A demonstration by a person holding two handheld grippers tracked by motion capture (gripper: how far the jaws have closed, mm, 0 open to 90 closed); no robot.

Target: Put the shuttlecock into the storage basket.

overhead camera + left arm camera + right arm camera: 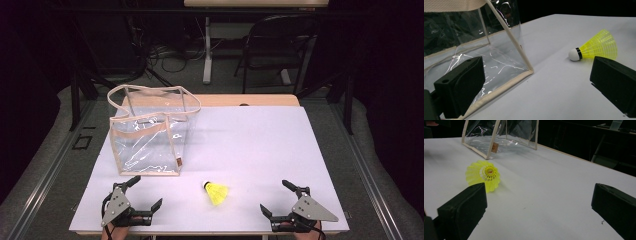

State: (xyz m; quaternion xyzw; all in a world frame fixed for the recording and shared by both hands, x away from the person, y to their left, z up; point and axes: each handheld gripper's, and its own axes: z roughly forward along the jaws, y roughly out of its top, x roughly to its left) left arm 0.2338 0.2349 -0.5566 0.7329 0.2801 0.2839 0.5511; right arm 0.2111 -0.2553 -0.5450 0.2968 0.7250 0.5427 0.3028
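A yellow shuttlecock (217, 193) lay between the left gripper (145, 192) and right gripper (277, 196). Both stood apart, empty. A clear bag (150, 135) stood far left.

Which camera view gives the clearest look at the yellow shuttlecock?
The left gripper view: the shuttlecock lies side-on and large, its white cork, black band and yellow skirt all plain. The right gripper view looks into the open skirt, hiding the cork's outside. The high view shows it small, on the table between both hand-held grippers.

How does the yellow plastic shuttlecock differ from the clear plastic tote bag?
The yellow plastic shuttlecock lies on its side; the clear plastic tote bag stands upright. The shuttlecock is small, bright and opaque; the bag is far larger, see-through, with beige trim. Both rest on the white table, untouched.
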